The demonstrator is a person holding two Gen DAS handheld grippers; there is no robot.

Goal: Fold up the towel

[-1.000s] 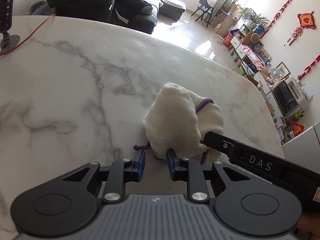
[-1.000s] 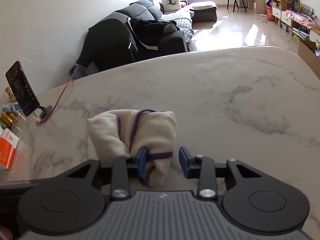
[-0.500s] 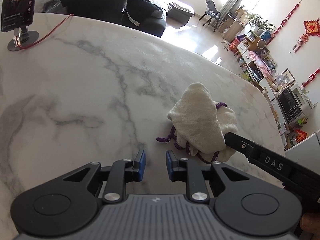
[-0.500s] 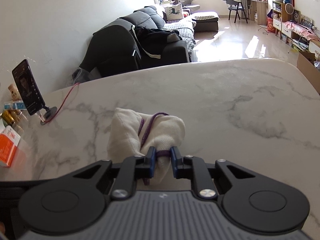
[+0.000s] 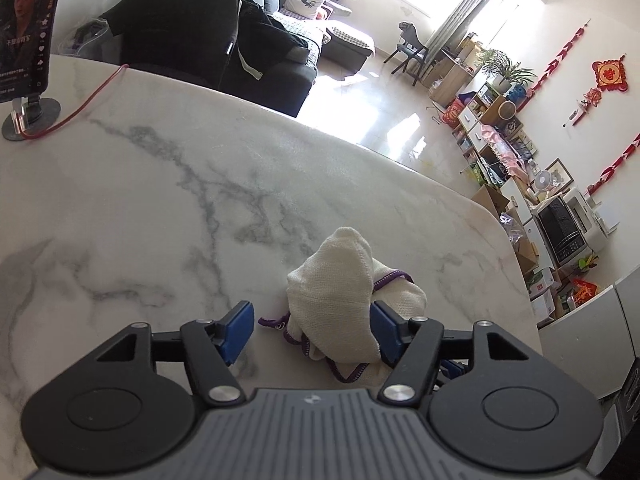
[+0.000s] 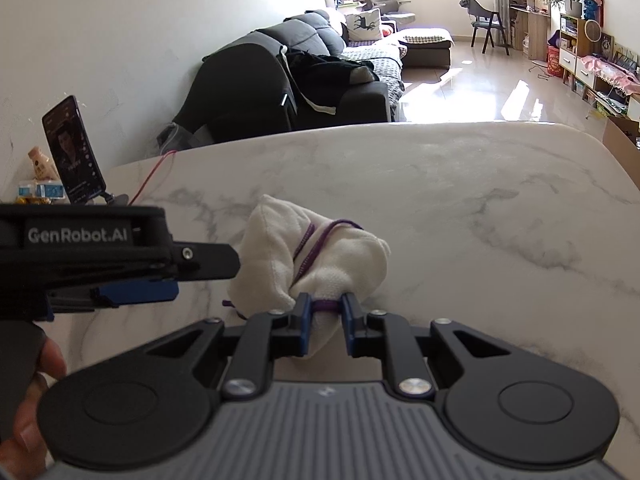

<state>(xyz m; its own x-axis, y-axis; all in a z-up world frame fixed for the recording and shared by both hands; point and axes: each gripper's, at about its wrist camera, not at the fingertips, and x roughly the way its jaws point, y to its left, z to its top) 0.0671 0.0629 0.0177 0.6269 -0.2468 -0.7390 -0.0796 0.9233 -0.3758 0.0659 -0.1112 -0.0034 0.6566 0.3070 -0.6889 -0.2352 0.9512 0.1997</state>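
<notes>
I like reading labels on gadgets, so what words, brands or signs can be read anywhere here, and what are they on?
"GenRobot.AI": white letters on the side of the black left gripper body.
Chinese characters on the upright black phone screen: too small to read.
Red hanging wall ornaments: any characters too blurred to read.
Small packets beside the phone: print unreadable.
Nothing is printed on the white towel with purple trim.

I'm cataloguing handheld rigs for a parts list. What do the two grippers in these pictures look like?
Both are alike. The left gripper and the right gripper have matte black linkage arms with silver pivot screws, blue pads on the fingers, two round black discs and a ribbed grey body. Seen from the side in the right wrist view, the left one bears white "GenRobot.AI" lettering. No cables or sleeves show.
</notes>
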